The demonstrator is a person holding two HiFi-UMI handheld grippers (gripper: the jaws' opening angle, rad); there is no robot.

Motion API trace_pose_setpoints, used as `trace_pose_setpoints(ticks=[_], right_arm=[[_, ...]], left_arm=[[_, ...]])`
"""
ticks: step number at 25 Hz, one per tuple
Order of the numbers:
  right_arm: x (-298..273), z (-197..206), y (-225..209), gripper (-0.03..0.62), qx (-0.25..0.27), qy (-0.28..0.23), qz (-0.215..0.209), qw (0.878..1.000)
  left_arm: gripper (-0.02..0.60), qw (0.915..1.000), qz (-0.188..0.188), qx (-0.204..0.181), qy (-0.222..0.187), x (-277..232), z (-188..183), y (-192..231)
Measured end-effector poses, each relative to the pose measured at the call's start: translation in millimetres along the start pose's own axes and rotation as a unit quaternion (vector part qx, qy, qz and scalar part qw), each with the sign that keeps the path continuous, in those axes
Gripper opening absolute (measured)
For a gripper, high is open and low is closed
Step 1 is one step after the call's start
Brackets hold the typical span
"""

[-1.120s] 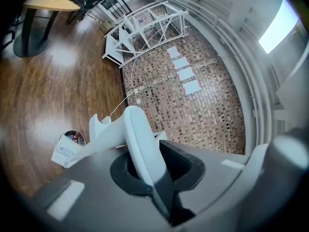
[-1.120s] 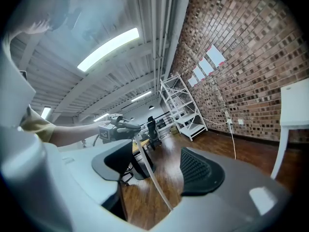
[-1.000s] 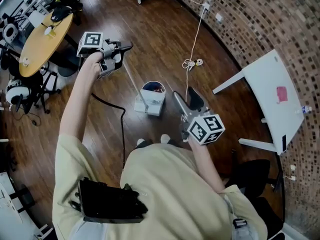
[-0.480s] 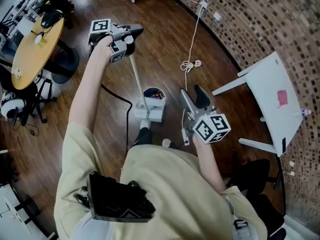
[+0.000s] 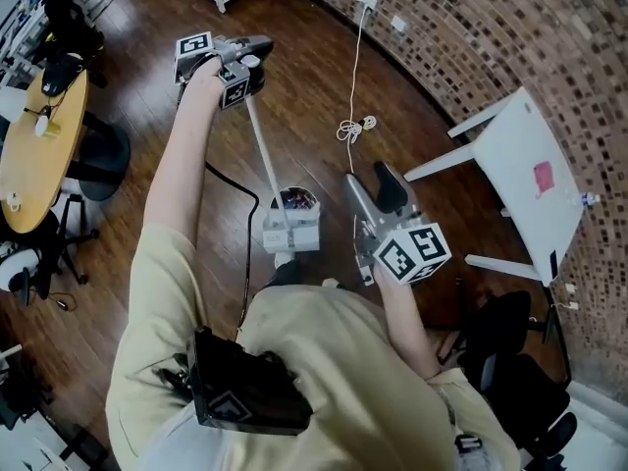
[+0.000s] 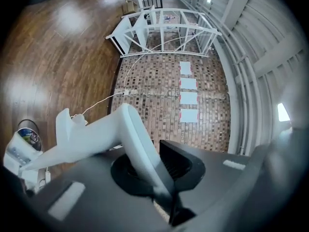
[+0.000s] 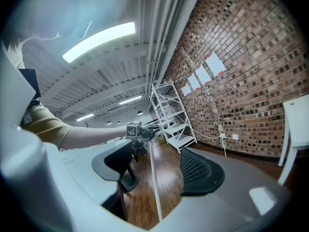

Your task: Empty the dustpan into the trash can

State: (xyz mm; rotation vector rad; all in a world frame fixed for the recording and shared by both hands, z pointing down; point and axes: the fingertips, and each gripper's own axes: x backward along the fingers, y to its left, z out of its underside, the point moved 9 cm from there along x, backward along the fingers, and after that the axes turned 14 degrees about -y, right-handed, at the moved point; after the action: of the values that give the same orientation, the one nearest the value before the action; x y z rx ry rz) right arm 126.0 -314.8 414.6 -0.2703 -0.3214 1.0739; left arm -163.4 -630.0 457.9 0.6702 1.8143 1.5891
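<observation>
Left gripper [image 5: 250,62]: I see it clamped on the dustpan handle [image 5: 263,155] (white pole).
Right gripper [image 5: 371,192]: jaws apart, holding nothing.

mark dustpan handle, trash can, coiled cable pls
dustpan handle [image 5: 261,155], head view, middle of the pole.
trash can [image 5: 315,202], head view, right rim.
coiled cable [image 5: 355,126], head view, the coil.

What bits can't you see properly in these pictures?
- Trash can contents: too small in the head view, blurred near the left gripper view's edge.
- Dustpan inside: too small in the head view to tell what is in it.
- Papers on the brick wall: too small to read in the left gripper view.
</observation>
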Motion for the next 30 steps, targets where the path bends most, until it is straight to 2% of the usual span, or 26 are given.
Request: trace_pose_setpoints(ticks=[5,8,12,16,18,25,30], right_arm=[[-15,-1,-6,0.298,0.004,-0.005,0.020,1.000],[-22,0,-8,0.298,0.005,-0.005,0.025,1.000],[-24,3,-9,0.298,0.007,-0.003,0.029,1.000],[-24,5,-15,0.298,0.002,0.000,0.041,0.999],[-25,6,-18,0.298,-0.002,0.002,0.043,0.999],[-30,12,-13,0.298,-0.015,0.008,0.033,0.999],[-28,17,-12,0.298,-0.016,0.016,0.030,0.999]], left_arm=[[0.031,0.9992,-0.009,0.035,-0.017,-21,-38,14],[0.031,0.9989,-0.008,0.043,-0.019,-24,-56,17],[0.035,0.9987,0.003,0.042,-0.027,-10,-52,3],[0.035,0.9966,0.026,0.034,-0.070,23,-36,-6],[0.035,0.9952,0.030,0.042,-0.083,27,-43,0],[0.035,0.9942,0.003,0.044,-0.098,31,-64,5],[0.035,0.9913,0.012,0.066,-0.113,15,-91,18]])
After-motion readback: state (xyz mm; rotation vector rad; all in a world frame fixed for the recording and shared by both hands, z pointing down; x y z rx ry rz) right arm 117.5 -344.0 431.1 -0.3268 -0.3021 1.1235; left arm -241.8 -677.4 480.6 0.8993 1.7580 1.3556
